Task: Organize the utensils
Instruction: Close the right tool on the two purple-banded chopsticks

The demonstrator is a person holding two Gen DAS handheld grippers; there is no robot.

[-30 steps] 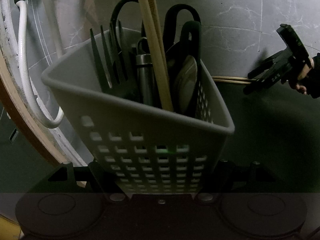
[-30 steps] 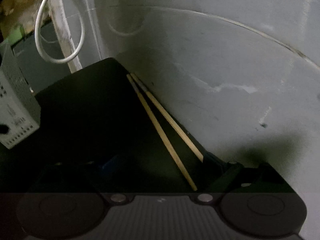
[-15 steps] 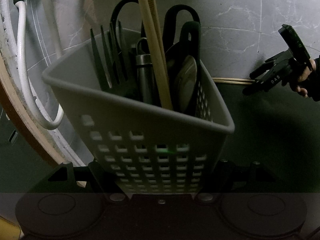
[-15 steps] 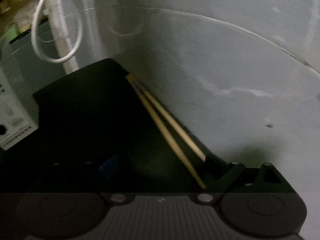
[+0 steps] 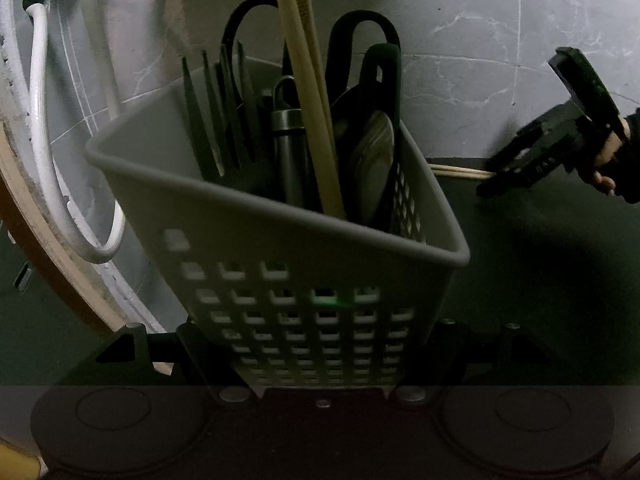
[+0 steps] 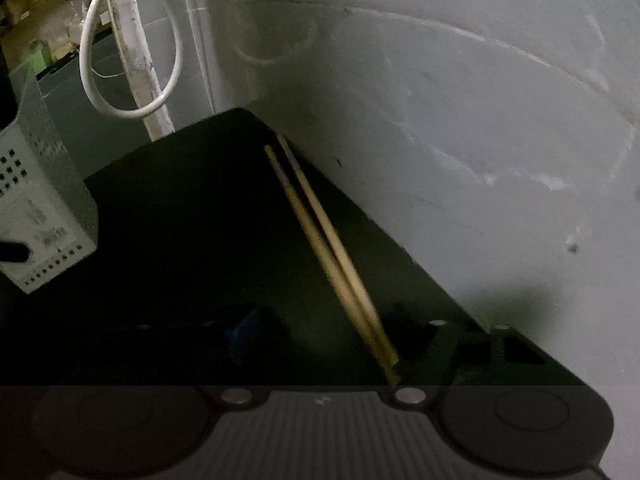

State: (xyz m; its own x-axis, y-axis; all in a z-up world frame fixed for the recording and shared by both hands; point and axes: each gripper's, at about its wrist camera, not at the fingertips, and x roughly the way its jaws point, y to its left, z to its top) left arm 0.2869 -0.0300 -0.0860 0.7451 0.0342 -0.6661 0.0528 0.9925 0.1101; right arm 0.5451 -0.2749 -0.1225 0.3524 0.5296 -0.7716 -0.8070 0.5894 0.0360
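Left gripper (image 5: pixel 320 344): fingers (image 5: pixel 200 344) are spreading wide, one to each side of the grey slotted utensil caddy (image 5: pixel 304 264), flanking its lower walls; whether the pads are pressing the plastic cannot be told. The tool is pointing level at the caddy from close in front.

Utensil caddy, contents: a dark fork (image 5: pixel 208 120) is standing tines-up at the left; a metal-capped handle (image 5: pixel 288 148) is standing at centre; a pair of long pale chopsticks (image 5: pixel 308 92) is leaning upward past the rim; black looped handles (image 5: pixel 360 40) and a spoon bowl (image 5: pixel 374 160) are crowding the right side.

Right gripper (image 5: pixel 508 176): sitting well to the right of the caddy, low over the dark countertop (image 5: pixel 540 280), tilting downward with a hand (image 5: pixel 608 152) gripping its rear. Its fingers are standing apart around the near ends of a second pair of chopsticks (image 6: pixel 328 248); contact cannot be told, as the tips are dim.

Second chopsticks: lying flat on the countertop to the right of the caddy, side by side, running along the foot of the grey marbled wall (image 5: pixel 480 60).

Room: a white hose (image 5: pixel 44 128) is looping down the wall to the left of the caddy.
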